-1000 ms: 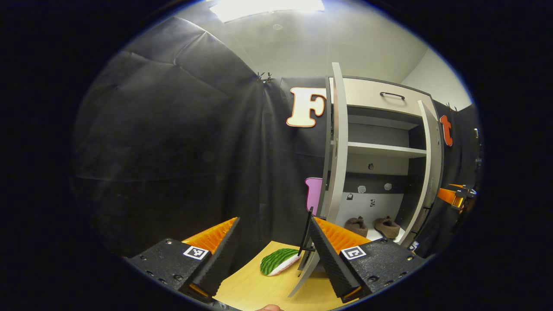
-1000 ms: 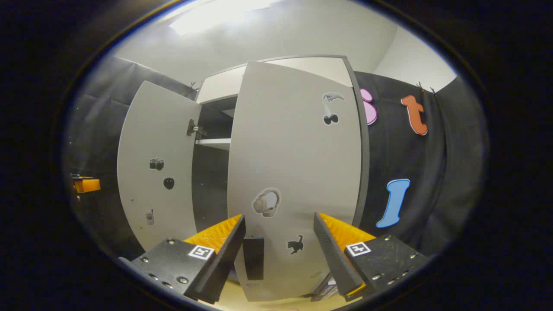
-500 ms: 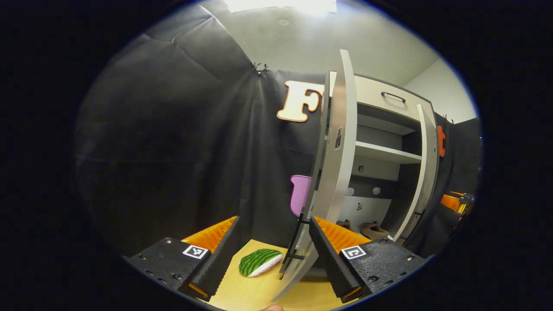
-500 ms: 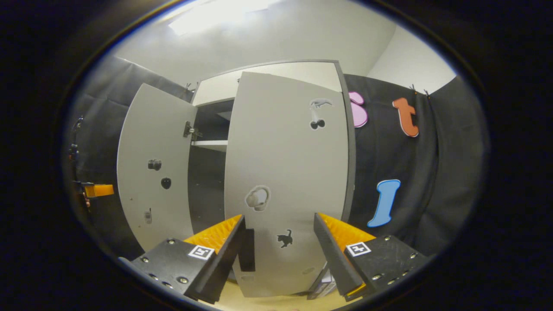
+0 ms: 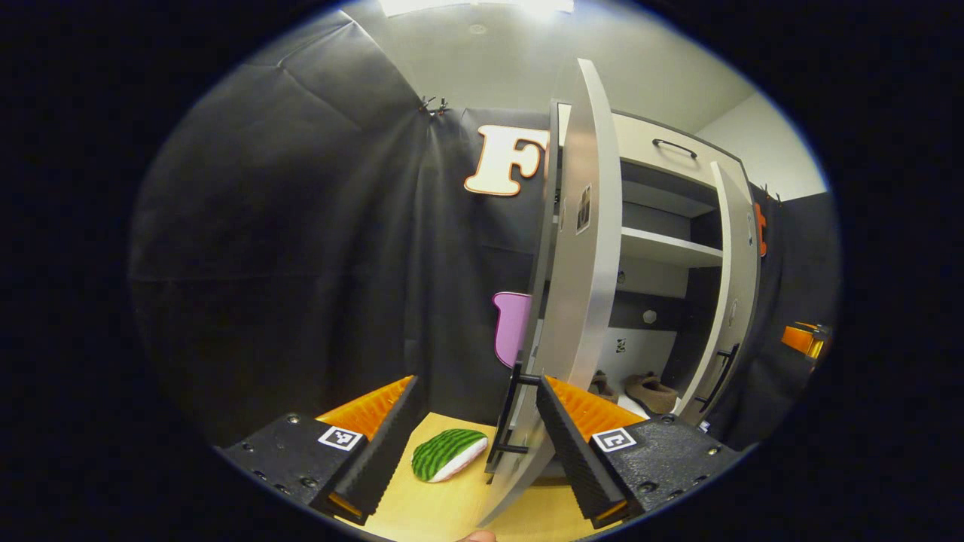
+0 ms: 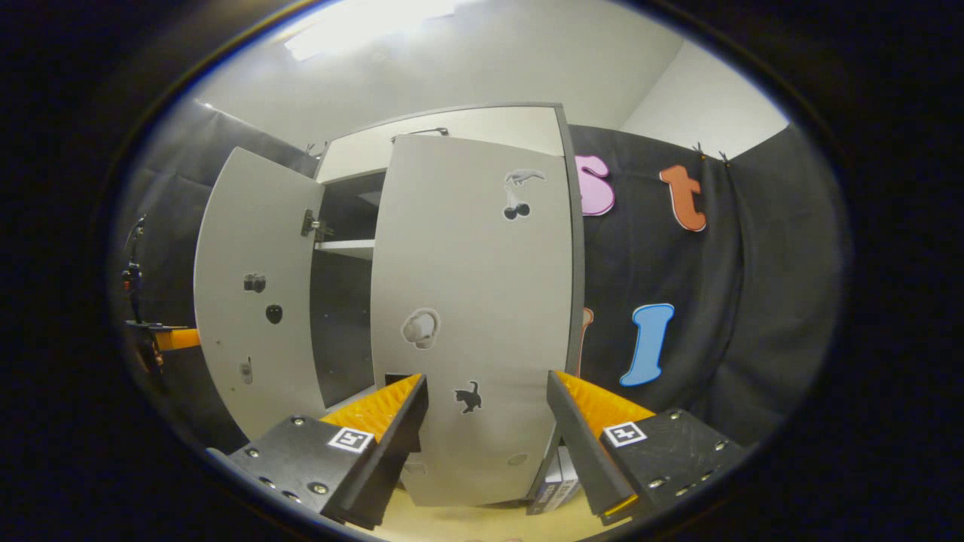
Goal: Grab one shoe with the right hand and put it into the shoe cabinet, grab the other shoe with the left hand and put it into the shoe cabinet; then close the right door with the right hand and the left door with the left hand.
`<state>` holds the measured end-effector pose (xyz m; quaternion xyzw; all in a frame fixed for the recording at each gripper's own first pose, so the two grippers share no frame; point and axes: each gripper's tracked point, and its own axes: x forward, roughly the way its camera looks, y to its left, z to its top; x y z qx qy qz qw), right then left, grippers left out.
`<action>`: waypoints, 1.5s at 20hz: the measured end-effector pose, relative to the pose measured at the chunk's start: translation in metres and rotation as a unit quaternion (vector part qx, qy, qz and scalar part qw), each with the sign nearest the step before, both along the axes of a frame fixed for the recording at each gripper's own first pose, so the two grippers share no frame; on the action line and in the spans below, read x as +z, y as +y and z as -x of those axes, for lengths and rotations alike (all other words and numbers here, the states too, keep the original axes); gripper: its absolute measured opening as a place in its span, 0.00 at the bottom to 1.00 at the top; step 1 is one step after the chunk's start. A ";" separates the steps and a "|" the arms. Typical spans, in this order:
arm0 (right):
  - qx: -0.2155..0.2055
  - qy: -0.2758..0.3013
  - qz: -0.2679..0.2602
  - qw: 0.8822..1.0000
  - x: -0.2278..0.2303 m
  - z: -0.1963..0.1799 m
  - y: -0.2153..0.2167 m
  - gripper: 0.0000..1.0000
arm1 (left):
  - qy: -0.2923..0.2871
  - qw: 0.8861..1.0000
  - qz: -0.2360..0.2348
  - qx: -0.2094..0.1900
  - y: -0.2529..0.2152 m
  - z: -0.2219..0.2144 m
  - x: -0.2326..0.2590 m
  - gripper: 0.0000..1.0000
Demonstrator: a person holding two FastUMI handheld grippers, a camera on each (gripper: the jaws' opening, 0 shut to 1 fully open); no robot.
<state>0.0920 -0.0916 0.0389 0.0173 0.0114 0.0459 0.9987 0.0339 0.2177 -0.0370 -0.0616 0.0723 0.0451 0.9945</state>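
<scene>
Our left gripper (image 5: pixel 474 444) has its jaws wide apart and they grasp nothing. Its right-hand finger (image 5: pixel 576 444) sits just by the edge of the left door (image 5: pixel 580 248), near the door's black handle (image 5: pixel 506 421) at about 5 o'clock in the left gripper view. We cannot tell if the finger touches the door.

Our right gripper (image 6: pixel 486 444) is released too, with nothing between its jaws. The right door (image 6: pixel 474 301) stands right in front of it, with little stickers on it.

What has just changed? In the left gripper view the left door has swung a bit toward the cabinet since a second ago, and we now see more of its edge and less of the inside. In the right gripper view the right door has slid toward 9 o'clock and looks a little farther off. We think both doors are being pushed shut now.

The two brown shoes (image 5: pixel 654 391) sit side by side on the bottom floor of the shoe cabinet (image 5: pixel 663 248), at about 4 o'clock in the left gripper view. So the shoe part looks done. Only the doors are left, and both are open partway.

A green striped thing like a melon slice (image 5: pixel 448 454) lies on the yellow floor (image 5: pixel 437 504), between the left gripper's fingers but farther away. The other gripper (image 5: pixel 802 339) peeks in at 3 o'clock.
</scene>
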 end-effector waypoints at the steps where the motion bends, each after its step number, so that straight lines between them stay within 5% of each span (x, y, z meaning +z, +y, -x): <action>1: -0.001 0.001 -0.002 1.000 0.000 -0.001 0.001 0.95 | 0.003 1.000 0.006 -0.006 -0.002 -0.001 -0.001 0.89; 9: -0.013 0.002 -0.014 1.000 0.003 0.007 -0.007 0.95 | 0.000 0.997 0.026 -0.070 -0.039 -0.003 -0.002 0.93; 10: -0.013 0.003 -0.015 1.000 0.003 0.008 -0.007 0.95 | 0.001 0.996 0.022 -0.082 -0.048 -0.002 -0.003 0.87; 15: -0.024 0.006 -0.008 1.000 0.003 0.009 -0.011 0.95 | -0.002 0.993 -0.003 -0.120 -0.077 -0.009 -0.002 0.99; 20: -0.038 0.009 -0.015 0.999 0.002 0.020 -0.027 0.95 | -0.005 0.989 0.009 -0.144 -0.099 -0.013 -0.005 0.89; 30: -0.080 0.014 -0.008 0.997 0.002 0.043 -0.065 0.95 | -0.007 0.982 -0.009 -0.186 -0.156 -0.041 -0.016 0.93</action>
